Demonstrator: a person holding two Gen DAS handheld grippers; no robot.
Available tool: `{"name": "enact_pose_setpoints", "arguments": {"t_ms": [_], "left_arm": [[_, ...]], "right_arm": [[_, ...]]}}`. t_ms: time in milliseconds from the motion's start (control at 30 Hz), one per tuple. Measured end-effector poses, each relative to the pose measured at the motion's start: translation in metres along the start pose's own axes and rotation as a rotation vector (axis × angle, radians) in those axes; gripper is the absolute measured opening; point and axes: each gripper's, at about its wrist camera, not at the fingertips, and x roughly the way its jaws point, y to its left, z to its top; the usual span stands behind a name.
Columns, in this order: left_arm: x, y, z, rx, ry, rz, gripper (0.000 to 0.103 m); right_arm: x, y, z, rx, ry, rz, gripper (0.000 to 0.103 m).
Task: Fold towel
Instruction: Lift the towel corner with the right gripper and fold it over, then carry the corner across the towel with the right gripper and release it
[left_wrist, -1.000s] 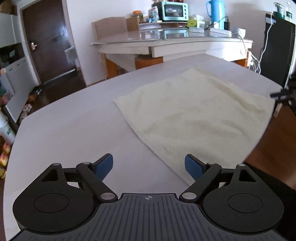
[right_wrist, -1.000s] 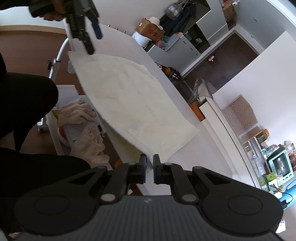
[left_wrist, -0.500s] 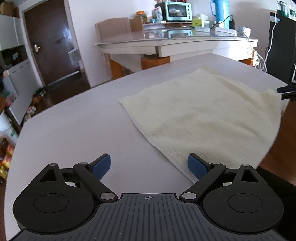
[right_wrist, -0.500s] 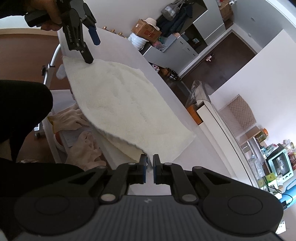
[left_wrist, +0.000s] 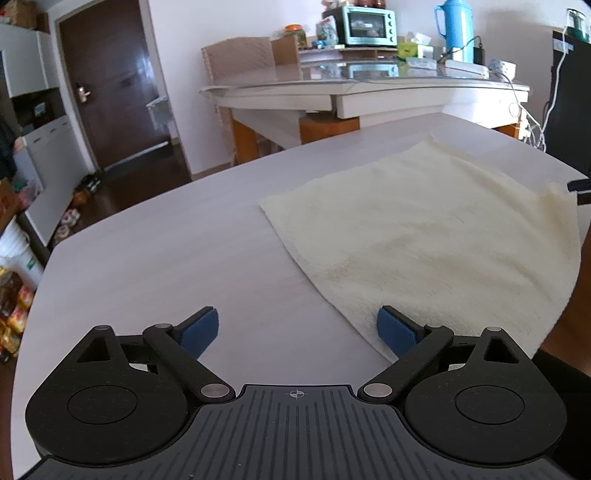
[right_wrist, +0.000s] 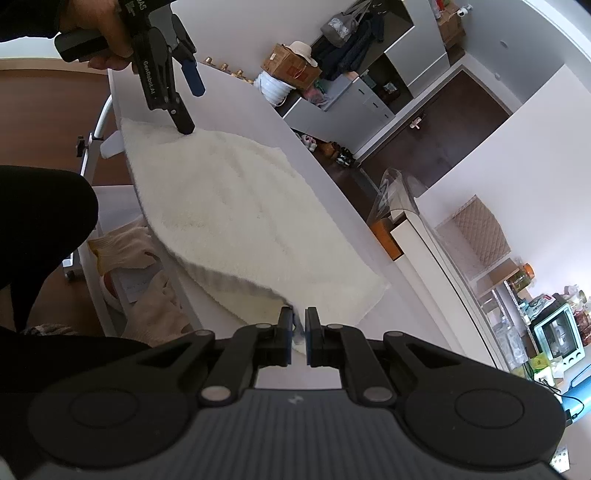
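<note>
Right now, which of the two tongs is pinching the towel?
The right tongs. They are shut on a corner of the cream towel at the table edge. The left tongs stand wide open over the opposite corner, gripping nothing.

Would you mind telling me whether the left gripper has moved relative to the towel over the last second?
Yes. In the right wrist view the left gripper has come in over the towel's far corner, one finger now on the cloth rather than beyond its edge.

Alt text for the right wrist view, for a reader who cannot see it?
The right gripper is shut on a corner of the towel spread on the table. At the far corner, the left gripper hangs open, one finger on the towel.
</note>
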Motion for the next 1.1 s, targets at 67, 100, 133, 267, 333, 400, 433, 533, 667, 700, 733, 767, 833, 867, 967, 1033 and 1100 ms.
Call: {"name": "enact_pose_setpoints", "arguments": {"t_ms": [67, 100, 133, 267, 333, 400, 433, 533, 667, 700, 733, 767, 833, 867, 967, 1033, 1100], "left_arm": [[-0.008, 0.0, -0.002, -0.009, -0.003, -0.008, 0.095], [-0.014, -0.002, -0.004, -0.012, -0.004, -0.018, 0.095], [-0.02, -0.003, -0.006, -0.016, -0.005, -0.027, 0.095], [-0.036, -0.015, -0.018, -0.006, 0.014, -0.047, 0.095], [-0.036, -0.019, -0.021, -0.003, 0.023, -0.051, 0.095], [-0.036, -0.021, -0.025, -0.01, 0.028, -0.054, 0.095], [-0.036, -0.02, -0.025, -0.019, 0.028, -0.054, 0.095], [-0.035, -0.021, -0.026, -0.017, 0.025, -0.041, 0.095], [-0.034, -0.021, -0.026, -0.018, 0.023, -0.043, 0.095], [-0.034, -0.021, -0.027, -0.021, 0.022, -0.045, 0.095], [-0.034, -0.02, -0.027, -0.025, 0.022, -0.047, 0.095], [-0.034, -0.02, -0.028, -0.028, 0.022, -0.048, 0.095], [-0.035, -0.02, -0.028, -0.032, 0.022, -0.047, 0.095], [-0.035, -0.02, -0.028, -0.033, 0.021, -0.042, 0.095], [-0.037, -0.02, -0.03, -0.046, 0.02, -0.024, 0.095], [-0.038, -0.02, -0.03, -0.054, 0.02, -0.015, 0.095], [-0.038, -0.021, -0.03, -0.054, 0.018, -0.009, 0.095]], "right_arm": [[-0.002, 0.001, -0.001, -0.005, 0.0, -0.005, 0.008], [-0.003, 0.001, -0.001, -0.008, 0.001, -0.01, 0.008], [-0.003, 0.002, -0.002, -0.011, 0.003, -0.014, 0.008], [-0.006, 0.003, -0.003, -0.026, 0.007, -0.021, 0.007], [-0.007, 0.004, -0.002, -0.039, 0.004, -0.025, 0.007], [-0.01, 0.005, -0.001, -0.065, 0.004, -0.039, 0.007], [-0.011, 0.006, 0.0, -0.077, 0.003, -0.045, 0.007], [-0.013, 0.005, 0.003, -0.112, -0.002, -0.067, 0.006], [-0.011, 0.0, 0.013, -0.18, -0.004, -0.096, 0.006], [-0.01, -0.002, 0.016, -0.2, -0.006, -0.102, 0.006], [-0.01, -0.003, 0.019, -0.215, -0.007, -0.106, 0.006], [-0.008, -0.004, 0.023, -0.238, -0.008, -0.111, 0.006], [-0.003, -0.007, 0.036, -0.303, -0.017, -0.12, 0.006], [0.0, -0.01, 0.042, -0.329, -0.025, -0.122, 0.006], [0.009, -0.016, 0.059, -0.396, -0.044, -0.127, 0.006], [0.019, -0.021, 0.073, -0.439, -0.067, -0.129, 0.006], [0.033, -0.026, 0.088, -0.477, -0.087, -0.125, 0.006]]}}
